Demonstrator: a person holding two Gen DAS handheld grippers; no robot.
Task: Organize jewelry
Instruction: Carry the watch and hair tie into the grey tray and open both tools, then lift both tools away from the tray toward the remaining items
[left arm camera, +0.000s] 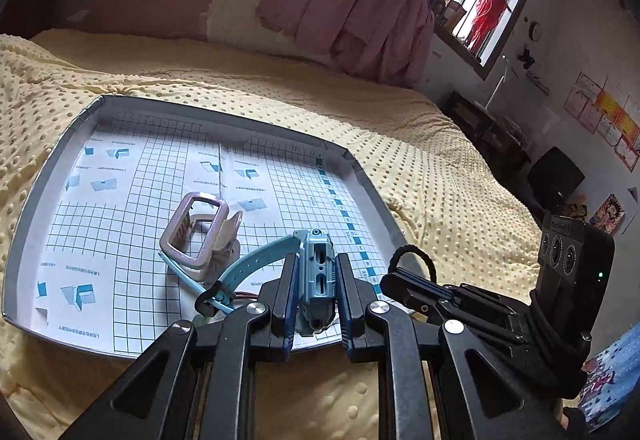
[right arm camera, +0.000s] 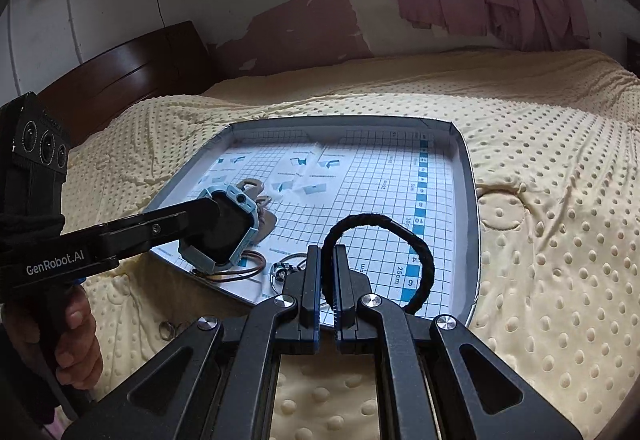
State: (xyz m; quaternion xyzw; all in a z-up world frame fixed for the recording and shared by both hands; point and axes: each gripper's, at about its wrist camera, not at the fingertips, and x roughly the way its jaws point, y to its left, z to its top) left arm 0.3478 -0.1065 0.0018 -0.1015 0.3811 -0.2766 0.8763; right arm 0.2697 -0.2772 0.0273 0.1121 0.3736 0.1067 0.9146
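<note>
My left gripper (left arm camera: pixel 316 272) is shut on a light blue smartwatch (left arm camera: pixel 318 272) and holds it over the near edge of the grey tray (left arm camera: pixel 24 248); its blue strap (left arm camera: pixel 256 264) hangs to the left. The watch also shows in the right wrist view (right arm camera: pixel 224 224). My right gripper (right arm camera: pixel 327 268) is shut on a black braided bracelet (right arm camera: pixel 416 240), whose loop arcs up and right over the tray (right arm camera: pixel 470 208). A pink hair claw clip (left arm camera: pixel 200 232) lies in the tray's middle. A brown bangle (right arm camera: pixel 244 270) and a small ring charm (right arm camera: pixel 280 272) lie at the tray's near edge.
The tray has a grid-printed paper liner (right arm camera: pixel 360 192) and sits on a yellow dotted bedspread (right arm camera: pixel 540 240). A loose ring (right arm camera: pixel 166 330) lies on the bedspread near the tray. A wooden headboard (right arm camera: pixel 132 72) and pink curtains (left arm camera: pixel 340 0) stand behind.
</note>
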